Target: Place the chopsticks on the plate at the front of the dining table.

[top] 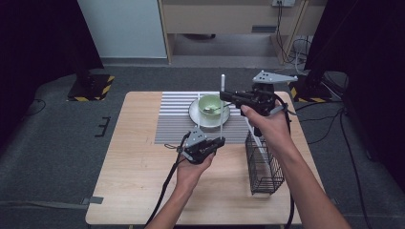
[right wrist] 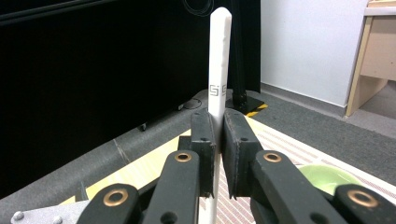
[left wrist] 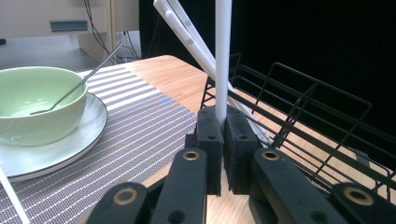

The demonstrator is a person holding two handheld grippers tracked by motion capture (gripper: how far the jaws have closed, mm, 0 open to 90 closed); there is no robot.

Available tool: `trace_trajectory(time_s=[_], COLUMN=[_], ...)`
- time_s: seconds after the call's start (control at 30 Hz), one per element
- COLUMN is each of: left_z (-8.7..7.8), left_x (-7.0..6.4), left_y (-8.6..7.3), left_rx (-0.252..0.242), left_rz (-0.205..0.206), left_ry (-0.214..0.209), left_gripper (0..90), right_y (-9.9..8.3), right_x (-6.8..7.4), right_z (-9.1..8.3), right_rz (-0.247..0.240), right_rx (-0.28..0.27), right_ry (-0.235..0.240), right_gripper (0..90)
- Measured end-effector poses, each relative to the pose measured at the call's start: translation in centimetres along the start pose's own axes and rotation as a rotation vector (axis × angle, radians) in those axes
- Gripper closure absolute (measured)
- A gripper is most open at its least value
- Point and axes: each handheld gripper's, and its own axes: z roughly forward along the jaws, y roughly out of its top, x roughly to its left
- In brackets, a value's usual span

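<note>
The left gripper (top: 216, 142) sits low over the near edge of the striped mat (top: 176, 119), close to the middle of the table (top: 133, 181). In the left gripper view its jaws are clamped on the lower end of a white stick (left wrist: 222, 56), which rises straight up from between the pads. In the high view the same white stick (top: 222, 107) stands upright from that gripper to the other one.

The right gripper (top: 228, 97) is held higher, above the far right part of the mat, just beside the bowl. In the right gripper view its jaws are closed on the upper part of the stick (right wrist: 218, 65), whose rounded tip and a small printed mark stand above the pads. So both grippers grasp one stick, the left at the bottom and the right near the top.

Just left of the stick, a green bowl (top: 210, 104) rests on a white plate (top: 197, 117) on the mat, with a metal spoon (top: 216, 109) lying in it. To the right, a black wire basket (top: 263, 164) stands on the table by the person's right forearm, and two more white sticks (left wrist: 196, 44) lean out of it, crossing behind the held one in the left gripper view.
</note>
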Motion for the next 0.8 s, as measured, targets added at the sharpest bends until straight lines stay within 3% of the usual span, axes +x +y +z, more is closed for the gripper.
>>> trace_trajectory(time_s=[0.53,0.8], left_z=[-0.28,-0.45], left_x=[0.06,0.36], left_y=[-0.17,0.04], left_rx=[0.009,-0.001], left_rz=[-0.001,-0.005], left_ry=[0.033,0.054], left_gripper=[86.6,86.6], right_y=[-0.16,-0.17], right_x=[-0.03,-0.08], right_z=[0.19,-0.31], right_rz=[-0.008,-0.017], right_rx=[0.009,0.013], right_ry=[0.001,-0.012], right_gripper=[82.8,68.3])
